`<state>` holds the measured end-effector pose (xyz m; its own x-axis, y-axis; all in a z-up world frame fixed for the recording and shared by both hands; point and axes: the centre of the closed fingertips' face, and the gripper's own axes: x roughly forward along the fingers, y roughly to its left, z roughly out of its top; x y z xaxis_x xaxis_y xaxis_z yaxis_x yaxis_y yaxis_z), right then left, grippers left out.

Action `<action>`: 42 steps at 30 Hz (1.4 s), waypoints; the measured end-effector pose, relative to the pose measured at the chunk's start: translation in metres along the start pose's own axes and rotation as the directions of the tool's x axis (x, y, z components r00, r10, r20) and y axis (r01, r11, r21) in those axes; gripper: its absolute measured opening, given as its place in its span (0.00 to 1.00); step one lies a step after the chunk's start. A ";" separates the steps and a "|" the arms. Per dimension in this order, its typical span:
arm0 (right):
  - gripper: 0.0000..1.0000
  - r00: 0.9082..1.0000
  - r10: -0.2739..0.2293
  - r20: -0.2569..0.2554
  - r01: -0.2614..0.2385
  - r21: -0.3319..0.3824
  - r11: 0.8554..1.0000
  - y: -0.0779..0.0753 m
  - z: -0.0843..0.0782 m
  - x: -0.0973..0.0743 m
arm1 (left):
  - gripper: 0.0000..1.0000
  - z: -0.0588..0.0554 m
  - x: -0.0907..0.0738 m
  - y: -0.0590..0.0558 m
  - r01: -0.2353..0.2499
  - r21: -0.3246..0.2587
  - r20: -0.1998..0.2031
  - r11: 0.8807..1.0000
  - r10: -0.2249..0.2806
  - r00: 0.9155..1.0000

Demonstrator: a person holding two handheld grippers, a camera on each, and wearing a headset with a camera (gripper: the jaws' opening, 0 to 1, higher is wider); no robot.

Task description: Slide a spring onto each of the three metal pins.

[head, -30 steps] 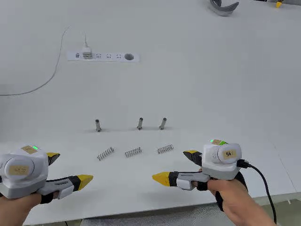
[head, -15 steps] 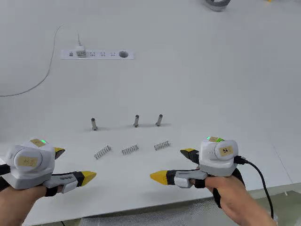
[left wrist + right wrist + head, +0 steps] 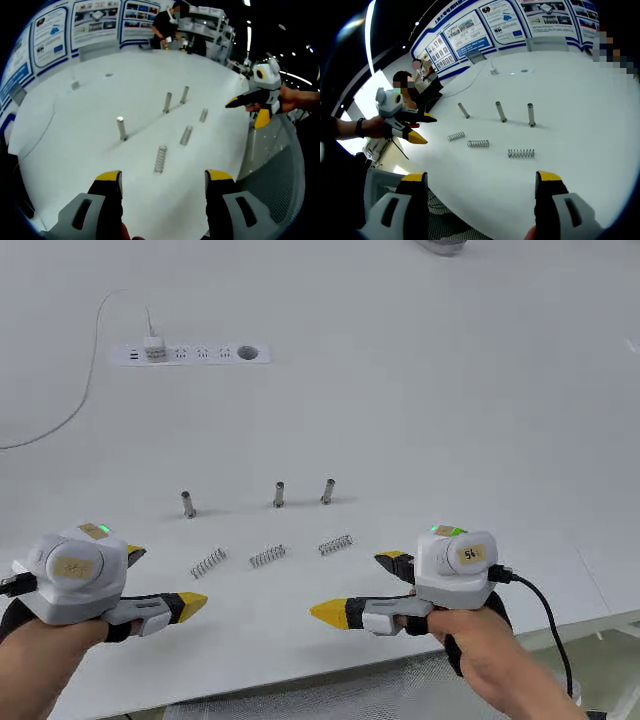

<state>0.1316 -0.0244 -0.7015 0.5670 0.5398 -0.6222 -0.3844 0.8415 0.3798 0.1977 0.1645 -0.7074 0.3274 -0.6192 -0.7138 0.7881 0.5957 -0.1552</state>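
Left gripper (image 3: 164, 577): wide open, empty, brought slightly nearer the springs (image 3: 267, 556).
Right gripper (image 3: 357, 587): wide, empty, hardly moved.
Pins (image 3: 279, 494): bare, nothing started.

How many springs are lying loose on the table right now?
3. All lie in a row on the white table just in front of the pins: left spring, middle spring, right spring. None looks hidden.

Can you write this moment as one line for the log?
left gripper: open, empty | right gripper: open, empty | springs: three lying on table | pins: three upright, bare | step: none fitted yet
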 end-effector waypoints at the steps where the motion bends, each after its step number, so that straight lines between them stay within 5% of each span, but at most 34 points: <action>1: 0.90 1.000 -0.001 0.002 0.001 0.002 1.000 0.000 0.000 0.000 | 0.68 0.001 0.001 0.000 0.002 0.002 -0.001 1.000 -0.002 1.000; 20: 0.89 1.000 -0.011 0.018 0.011 0.026 1.000 -0.003 0.002 -0.003 | 0.55 0.009 0.040 0.002 0.035 0.034 -0.037 0.999 -0.034 0.999; 32: 0.89 1.000 -0.019 0.021 0.018 0.041 0.999 -0.007 0.000 -0.004 | 0.50 0.000 0.052 0.002 0.050 0.033 -0.066 0.998 -0.048 0.997; 42: 0.88 1.000 -0.015 0.016 0.014 0.046 0.999 -0.006 -0.002 -0.003 | 0.33 -0.011 0.058 0.004 0.050 0.009 -0.077 0.999 -0.050 0.996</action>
<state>0.1309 -0.0315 -0.7030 0.5844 0.5273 -0.6168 -0.3424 0.8494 0.4017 0.2135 0.1365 -0.7568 0.2469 -0.6069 -0.7555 0.8080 0.5593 -0.1851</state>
